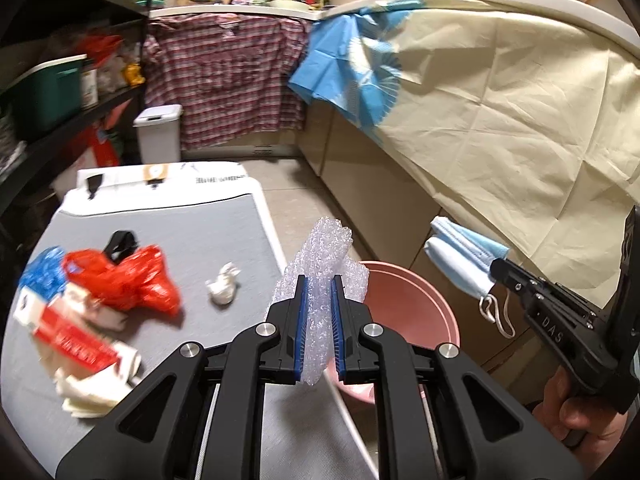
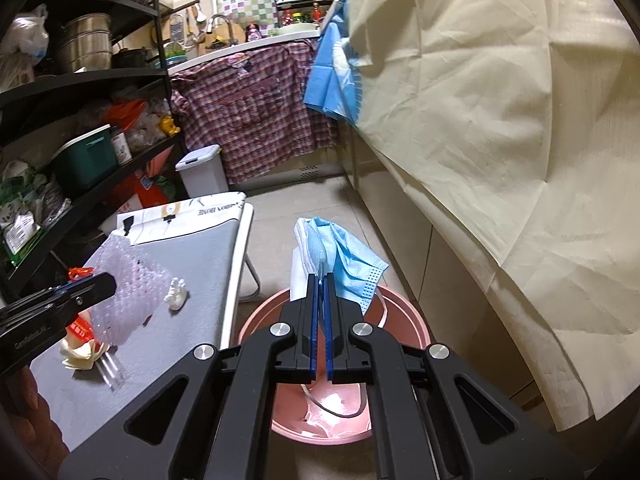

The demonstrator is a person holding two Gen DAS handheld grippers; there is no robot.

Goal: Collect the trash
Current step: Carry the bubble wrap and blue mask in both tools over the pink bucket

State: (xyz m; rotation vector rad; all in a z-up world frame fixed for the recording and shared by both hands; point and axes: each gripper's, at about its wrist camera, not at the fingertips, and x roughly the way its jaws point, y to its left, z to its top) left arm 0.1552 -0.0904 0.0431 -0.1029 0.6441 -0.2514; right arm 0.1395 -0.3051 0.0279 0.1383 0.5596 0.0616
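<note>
Pink bucket (image 2: 404, 312) on floor just beside grey table (image 1: 208, 224); inside only wet pink bottom and a thin white loop visible, rest hidden behind jaws. Blue face mask (image 2: 348, 264) pinched in right gripper (image 2: 322, 280), jaws closed tight on it, hanging above bucket, long axis sloping up and away, ear loops dangling. Bubble wrap (image 1: 324, 256) clamped in left gripper (image 1: 320, 280), standing roughly upright over table edge near bucket rim. Left on table: crumpled white tissue (image 1: 224, 286), red plastic bag (image 1: 124, 280), red-white carton (image 1: 76, 340), blue wrapper (image 1: 42, 270)
</note>
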